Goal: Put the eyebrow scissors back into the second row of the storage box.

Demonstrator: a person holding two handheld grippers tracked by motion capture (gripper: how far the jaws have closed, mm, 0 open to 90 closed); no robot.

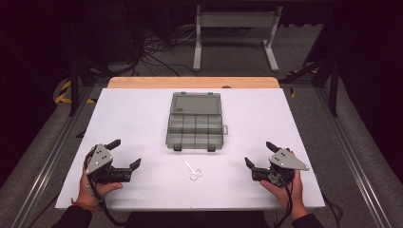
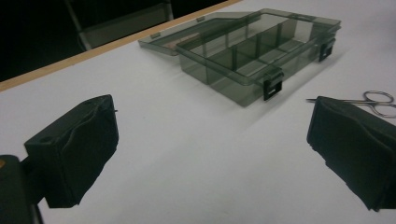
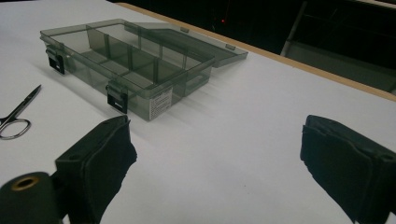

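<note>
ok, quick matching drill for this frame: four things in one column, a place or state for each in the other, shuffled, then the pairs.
Things:
1. organizer box
2. scissors
3. left gripper
4. wooden table edge

Places or states:
A. lying flat on the white surface, between the two grippers
B. far side, beyond the white surface
C. lid swung open, compartments empty
D. jaws wide apart, nothing between them, at the near left

Pairs: 1-C, 2-A, 3-D, 4-B

Scissors (image 1: 192,169) lie on the table (image 1: 142,123), before the open box (image 1: 195,121).
</note>
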